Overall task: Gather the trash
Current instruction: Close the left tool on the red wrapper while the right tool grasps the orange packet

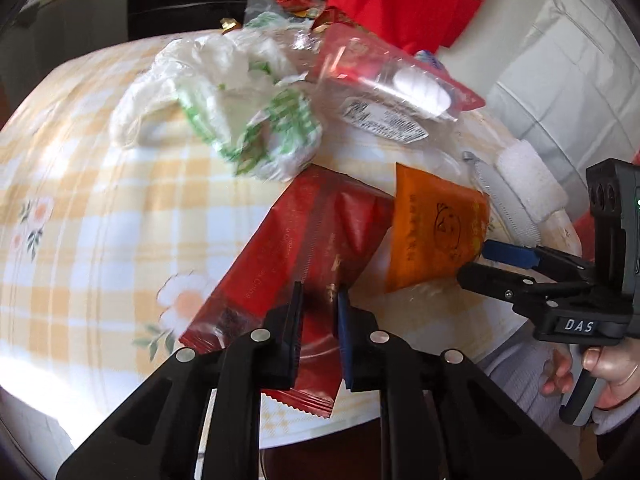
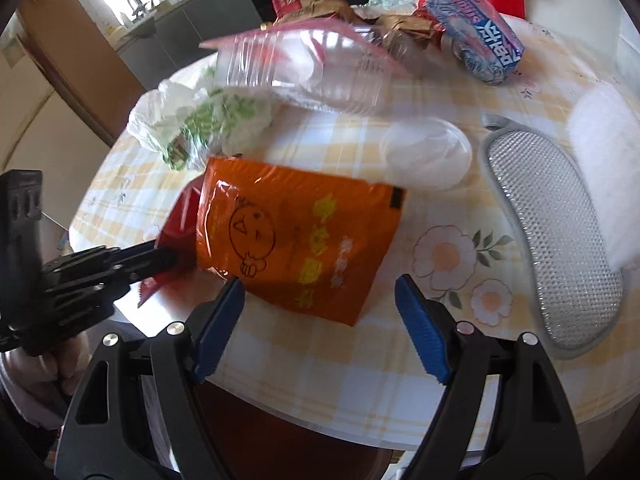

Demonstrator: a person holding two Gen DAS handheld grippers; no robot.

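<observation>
My left gripper [image 1: 319, 296] is shut on a red foil wrapper [image 1: 296, 256] at the table's near edge; it shows in the right wrist view [image 2: 160, 260] too, gripping the red wrapper [image 2: 176, 216]. An orange snack packet [image 2: 296, 236] lies beside the red wrapper, partly over it, also in the left wrist view [image 1: 436, 228]. My right gripper [image 2: 320, 292] is open just in front of the orange packet, empty; in the left wrist view [image 1: 480, 260] it sits at the packet's right edge. A crumpled white-green plastic bag [image 1: 224, 100] and a clear plastic bottle [image 2: 308, 68] lie behind.
The round table has a yellow checked floral cloth [image 2: 440, 256]. A grey mesh pad [image 2: 552, 248], a white sponge block [image 2: 604, 168], a clear lid [image 2: 428, 152], a blue-white packet [image 2: 476, 36] and more wrappers [image 2: 320, 4] lie on it. Kitchen counter [image 2: 168, 12] behind.
</observation>
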